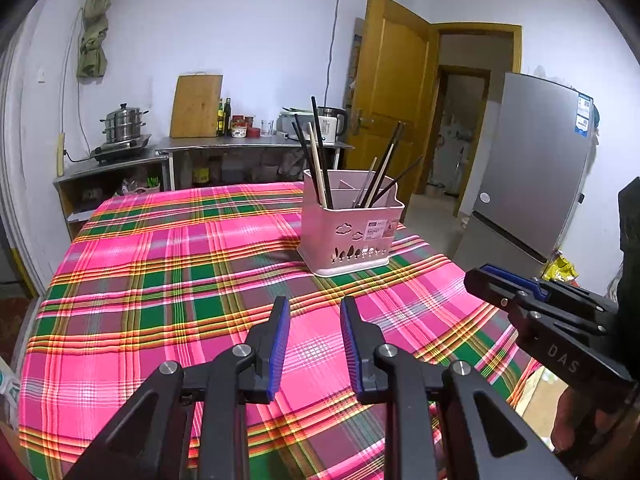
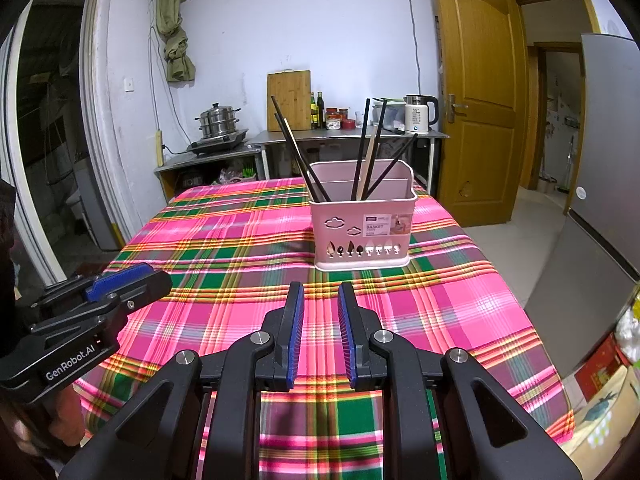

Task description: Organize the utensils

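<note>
A pink utensil basket [image 1: 352, 232] [image 2: 362, 224] stands upright on the far side of the plaid-covered table [image 1: 160, 280] [image 2: 224, 240]. Several dark and pale chopsticks [image 1: 320, 152] [image 2: 370, 148] lean in its compartments. My left gripper [image 1: 315, 304] hovers over the cloth short of the basket, blue pads apart with nothing between them. My right gripper [image 2: 321, 290] hangs in front of the basket, also open and empty. Each gripper shows in the other's view: the right gripper [image 1: 480, 278] at the right edge, the left gripper [image 2: 140, 278] at the left edge.
A grey fridge [image 1: 532, 168] [image 2: 600, 200] stands right of the table beside an open wooden door [image 1: 388, 92] [image 2: 476, 100]. Behind the table a steel counter [image 1: 248, 144] [image 2: 344, 134] carries a cutting board, bottles, jars and a kettle. A steamer pot [image 1: 124, 122] sits at left.
</note>
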{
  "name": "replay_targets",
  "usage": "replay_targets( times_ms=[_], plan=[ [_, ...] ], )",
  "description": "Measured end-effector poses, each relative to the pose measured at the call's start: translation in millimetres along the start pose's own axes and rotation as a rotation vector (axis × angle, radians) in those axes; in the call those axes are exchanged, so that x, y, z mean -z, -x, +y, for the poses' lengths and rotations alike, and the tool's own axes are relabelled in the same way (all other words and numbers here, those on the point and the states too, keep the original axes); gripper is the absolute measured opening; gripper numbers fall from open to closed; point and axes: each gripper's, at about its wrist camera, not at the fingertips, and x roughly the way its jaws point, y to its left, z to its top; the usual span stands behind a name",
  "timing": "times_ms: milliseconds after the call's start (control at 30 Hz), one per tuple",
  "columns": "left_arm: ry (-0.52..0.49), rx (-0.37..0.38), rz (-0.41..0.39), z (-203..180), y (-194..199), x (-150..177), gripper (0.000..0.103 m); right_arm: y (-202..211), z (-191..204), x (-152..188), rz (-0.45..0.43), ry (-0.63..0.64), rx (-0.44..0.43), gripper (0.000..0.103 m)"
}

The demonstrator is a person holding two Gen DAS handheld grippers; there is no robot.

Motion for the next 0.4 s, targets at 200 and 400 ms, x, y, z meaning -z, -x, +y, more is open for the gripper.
replay_targets(
  times_ms=[200, 400],
  plan=[
    [0.008, -0.005, -0.009, 2.2, -1.2, 1.5, 0.025, 0.9, 0.8, 0.2, 0.001, 0.000, 0.000, 0.018],
    [0.010, -0.022, -0.015, 2.7, 0.2, 2.9, 0.025, 0.8, 0.4, 0.3, 0.001, 0.000, 0.001, 0.018]
  ],
)
